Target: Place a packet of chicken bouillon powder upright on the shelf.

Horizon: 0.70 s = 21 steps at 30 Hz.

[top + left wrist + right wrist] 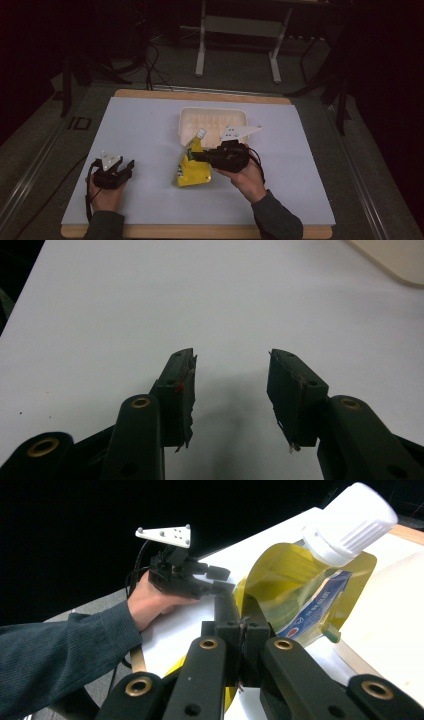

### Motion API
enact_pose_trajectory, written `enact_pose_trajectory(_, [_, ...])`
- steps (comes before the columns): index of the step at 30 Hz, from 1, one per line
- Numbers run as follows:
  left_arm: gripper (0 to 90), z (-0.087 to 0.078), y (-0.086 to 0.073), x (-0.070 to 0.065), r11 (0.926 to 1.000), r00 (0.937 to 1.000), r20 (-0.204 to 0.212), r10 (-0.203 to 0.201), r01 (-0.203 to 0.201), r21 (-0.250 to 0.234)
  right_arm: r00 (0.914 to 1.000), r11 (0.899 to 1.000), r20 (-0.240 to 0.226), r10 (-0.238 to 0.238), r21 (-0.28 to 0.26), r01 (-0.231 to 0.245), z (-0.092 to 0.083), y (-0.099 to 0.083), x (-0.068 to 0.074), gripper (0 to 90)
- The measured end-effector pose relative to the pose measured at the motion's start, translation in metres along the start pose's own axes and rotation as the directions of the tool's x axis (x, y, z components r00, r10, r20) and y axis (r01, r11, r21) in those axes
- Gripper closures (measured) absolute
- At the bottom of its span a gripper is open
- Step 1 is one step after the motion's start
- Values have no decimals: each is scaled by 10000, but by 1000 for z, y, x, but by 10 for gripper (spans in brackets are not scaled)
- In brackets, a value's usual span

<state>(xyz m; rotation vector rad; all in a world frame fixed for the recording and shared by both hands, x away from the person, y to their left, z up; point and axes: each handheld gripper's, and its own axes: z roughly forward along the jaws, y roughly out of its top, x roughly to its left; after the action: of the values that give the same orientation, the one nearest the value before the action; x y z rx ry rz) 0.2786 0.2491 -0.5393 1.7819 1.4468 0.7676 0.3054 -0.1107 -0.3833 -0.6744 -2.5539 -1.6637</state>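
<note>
A yellow spouted pouch with a white screw cap is at the table's middle, its cap end tilted up toward the tray. My right gripper is shut on the pouch's edge from the right side. In the right gripper view the jaws pinch the yellow film just below the pouch and its cap. My left gripper rests on the mat at the left, held by a hand. Its jaws stand open with only bare mat between them.
A shallow white tray sits behind the pouch, and its corner shows far right in the left gripper view. A pale mat covers the wooden table. The left hand's gripper appears beyond the pouch. Dark stands and cables lie past the table.
</note>
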Motion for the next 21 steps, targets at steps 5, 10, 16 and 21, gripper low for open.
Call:
enact_pose_trajectory(5, [532,0,0,0,10000,10000,-1,1,-1,2,9999,9999,41,-119,0,119,-1,3,-1,900])
enact_pose_trajectory(10, [532,0,0,0,10000,10000,7,-10,10,-5,9997,9997,97,-237,23,236,-2,7,-3,900])
enact_pose_trajectory(16, [532,0,0,0,10000,10000,6,19,-19,1,9991,9992,162,-390,-20,390,-4,12,-4,900])
enact_pose_trajectory(21, [532,0,0,0,10000,10000,9,26,-26,8,9983,9986,235,-525,-41,526,-6,18,-5,900])
